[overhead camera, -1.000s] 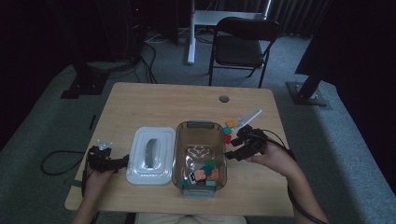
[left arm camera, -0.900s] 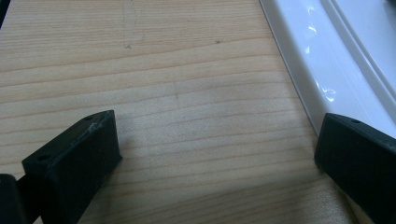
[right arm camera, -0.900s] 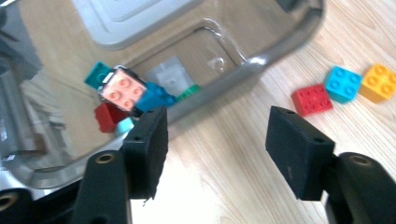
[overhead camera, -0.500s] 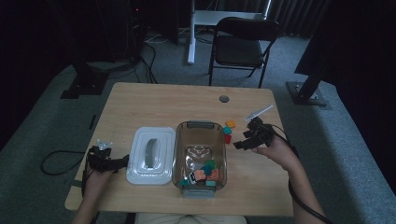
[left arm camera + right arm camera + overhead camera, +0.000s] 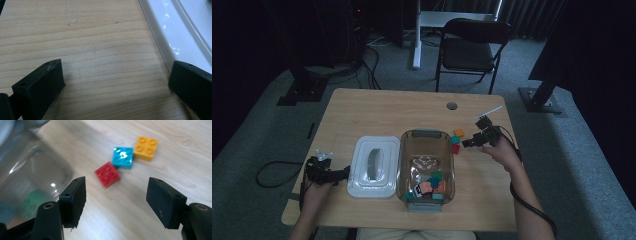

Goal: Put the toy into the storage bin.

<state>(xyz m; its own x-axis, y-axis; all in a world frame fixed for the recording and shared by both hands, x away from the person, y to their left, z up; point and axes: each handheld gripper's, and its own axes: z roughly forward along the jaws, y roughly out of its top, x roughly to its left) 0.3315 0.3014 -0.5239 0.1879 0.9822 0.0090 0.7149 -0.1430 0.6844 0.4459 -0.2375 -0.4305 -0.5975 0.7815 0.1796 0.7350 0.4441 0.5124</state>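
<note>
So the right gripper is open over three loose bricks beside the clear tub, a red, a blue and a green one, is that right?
Not quite: the right gripper view shows the third brick is yellow, not green. The rest holds: the right gripper is open over the red brick and blue brick beside the clear tub.

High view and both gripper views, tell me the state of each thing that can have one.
Bin: open, blocks inside.
Lid: off, flat on the table beside the bin.
Left gripper: open, empty.
Right gripper: open, empty.
Red block: loose on the table.
</note>
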